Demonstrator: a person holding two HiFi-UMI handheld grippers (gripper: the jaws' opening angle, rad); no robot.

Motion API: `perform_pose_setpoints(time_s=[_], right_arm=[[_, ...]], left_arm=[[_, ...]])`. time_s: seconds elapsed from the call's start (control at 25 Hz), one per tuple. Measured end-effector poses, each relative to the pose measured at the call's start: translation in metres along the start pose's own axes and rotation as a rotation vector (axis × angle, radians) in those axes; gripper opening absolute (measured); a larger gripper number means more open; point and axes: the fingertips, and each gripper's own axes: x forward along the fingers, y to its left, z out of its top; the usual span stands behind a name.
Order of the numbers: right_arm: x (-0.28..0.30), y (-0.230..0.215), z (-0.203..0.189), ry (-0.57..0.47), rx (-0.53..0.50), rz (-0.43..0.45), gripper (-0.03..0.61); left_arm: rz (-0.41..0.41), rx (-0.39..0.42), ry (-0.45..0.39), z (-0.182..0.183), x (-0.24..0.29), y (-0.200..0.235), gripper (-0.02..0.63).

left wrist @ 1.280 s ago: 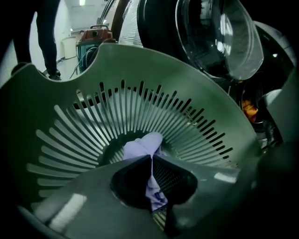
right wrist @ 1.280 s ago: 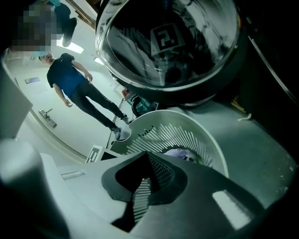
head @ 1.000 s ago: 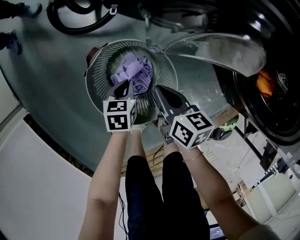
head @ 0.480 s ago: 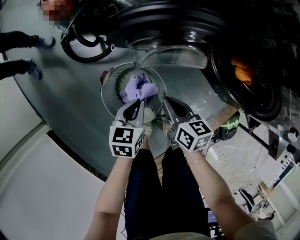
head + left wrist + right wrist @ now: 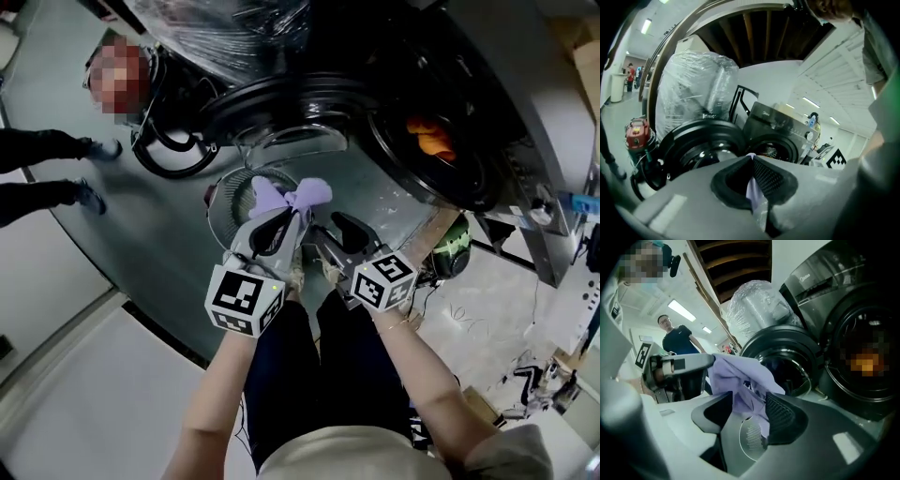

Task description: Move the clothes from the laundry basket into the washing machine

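A lavender garment (image 5: 298, 195) hangs over the round wire laundry basket (image 5: 225, 208) on the grey floor. My left gripper (image 5: 296, 216) is shut on one edge of it; in the left gripper view a strip of the lavender garment (image 5: 753, 191) is pinched between the pads. My right gripper (image 5: 321, 231) sits just right of it, and bunched folds of the garment (image 5: 743, 376) fill the gap between its jaws. The washing machine (image 5: 441, 141) stands open at the upper right, with an orange item (image 5: 424, 137) inside the drum. Its open door (image 5: 281, 105) is above the basket.
A black hose (image 5: 173, 155) coils left of the basket, near a person's legs (image 5: 52, 169). A plastic-wrapped bundle (image 5: 220, 33) stands behind the door. A green object (image 5: 457, 246) lies on the floor at the right. A person (image 5: 677, 341) stands beyond the left gripper.
Both grippers have risen from inside the basket, lifting the lavender garment clear of its rim. The view has pulled back, so more of the washing machine shows.
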Motion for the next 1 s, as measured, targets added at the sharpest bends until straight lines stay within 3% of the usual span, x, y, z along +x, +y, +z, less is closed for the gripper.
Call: perform_pose_setpoints(time_s=[0.2, 0.44, 0.56, 0.72, 0.88, 1.0], right_arm=[[-0.046, 0.021, 0.027, -0.055, -0.009, -0.026, 0.289], [-0.081, 0.038, 0.065, -0.119, -0.09, -0.057, 0.379], [-0.094, 0.043, 0.081, -0.159, -0.115, -0.085, 0.422], [-0.105, 0.036, 0.09, -0.185, -0.131, -0.147, 0.423], [-0.109, 0.01, 0.087, -0.179, -0.112, -0.246, 0.358], [-0.117, -0.007, 0.091, -0.206, -0.091, -0.312, 0.201]], left_arm=[[-0.115, 0.069, -0.096, 0.086, -0.016, -0.058, 0.02], [-0.243, 0.142, -0.249, 0.188, -0.035, -0.124, 0.02], [-0.302, 0.177, -0.298, 0.224, -0.046, -0.156, 0.02], [-0.378, 0.229, -0.353, 0.258, -0.053, -0.195, 0.02], [-0.448, 0.252, -0.387, 0.279, -0.058, -0.228, 0.02], [-0.485, 0.267, -0.39, 0.284, -0.058, -0.245, 0.02]])
